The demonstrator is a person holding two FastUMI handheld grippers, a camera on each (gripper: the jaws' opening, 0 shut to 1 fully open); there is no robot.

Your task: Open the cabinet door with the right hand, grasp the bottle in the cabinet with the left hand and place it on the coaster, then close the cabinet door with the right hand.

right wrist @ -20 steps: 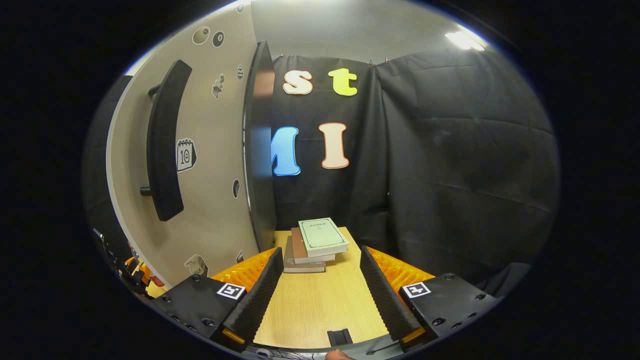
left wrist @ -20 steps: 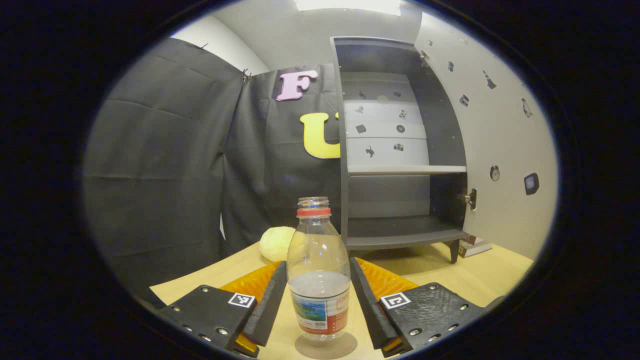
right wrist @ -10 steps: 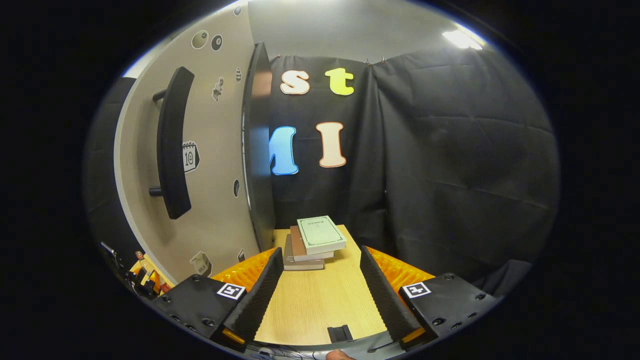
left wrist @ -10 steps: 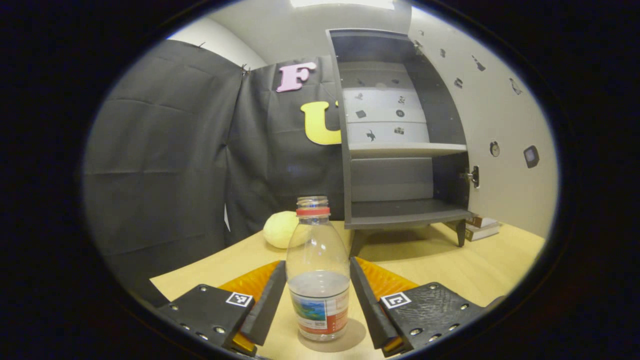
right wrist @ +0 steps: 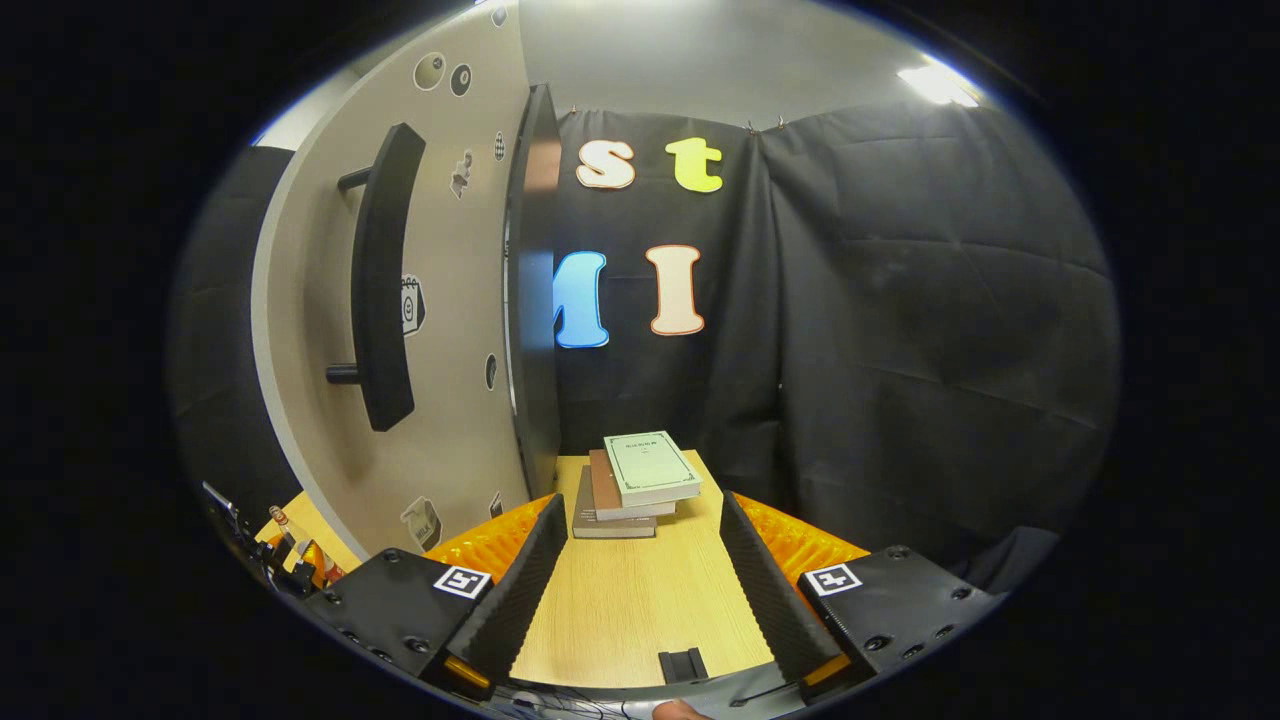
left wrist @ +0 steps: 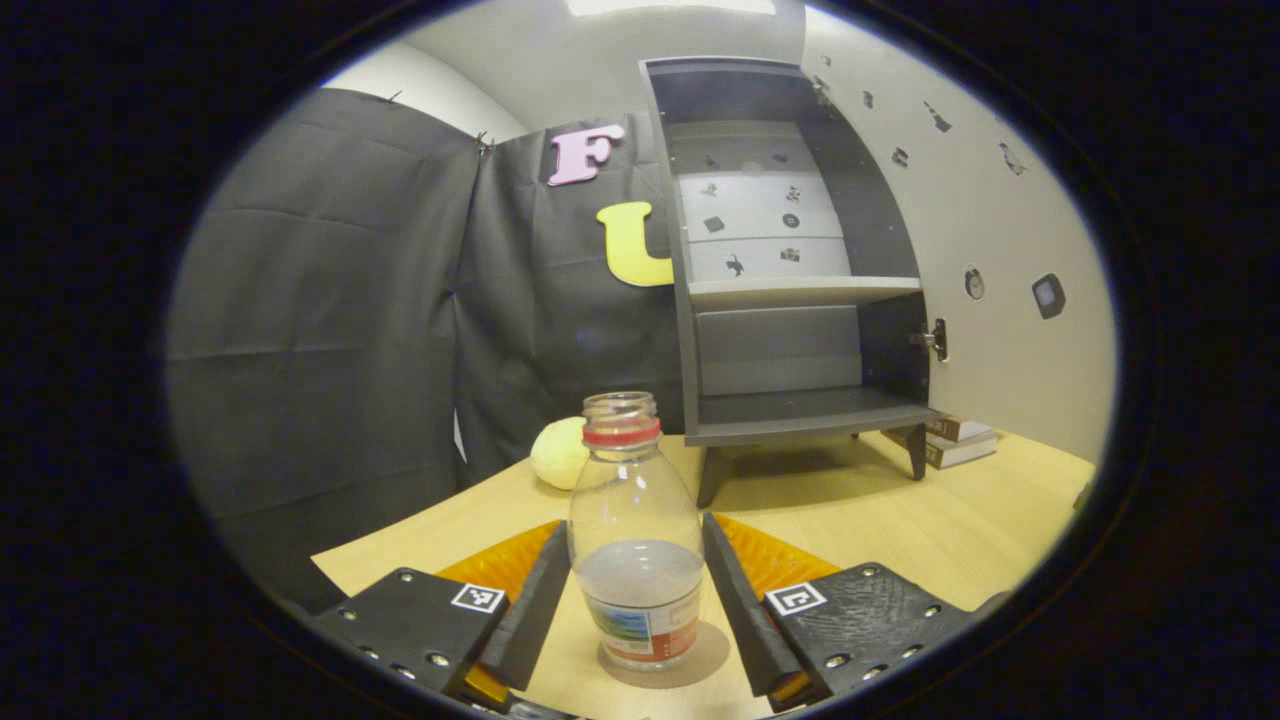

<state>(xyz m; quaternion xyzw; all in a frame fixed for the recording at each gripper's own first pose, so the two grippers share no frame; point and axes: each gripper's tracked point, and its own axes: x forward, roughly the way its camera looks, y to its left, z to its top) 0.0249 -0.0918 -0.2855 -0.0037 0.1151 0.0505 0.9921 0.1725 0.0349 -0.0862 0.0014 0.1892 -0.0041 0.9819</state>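
A clear plastic bottle [left wrist: 635, 530] with a red neck ring, no cap and a little water stands upright on a round grey-brown coaster [left wrist: 700, 650] on the wooden table. My left gripper [left wrist: 636, 525] is shut on it, with a black finger pad against each side of its body. Behind it stands the dark grey cabinet [left wrist: 800, 350], its shelves bare and its pale door [left wrist: 1000, 300] swung wide to the right. In the right gripper view, my right gripper [right wrist: 642, 510] hangs open over the table, just right of the door's outer face and its black bar handle [right wrist: 385, 290].
A pale yellow ball [left wrist: 560, 452] lies on the table left of the cabinet. A stack of books [right wrist: 635, 485] sits ahead of the right gripper, beside the door's edge [right wrist: 535, 300]. Bare tabletop [left wrist: 900, 520] stretches in front of the cabinet.
The left gripper has come back and down from the cabinet with the bottle, which now rests on the coaster. The right gripper has shifted slightly, so the door handle sits further right in its view.
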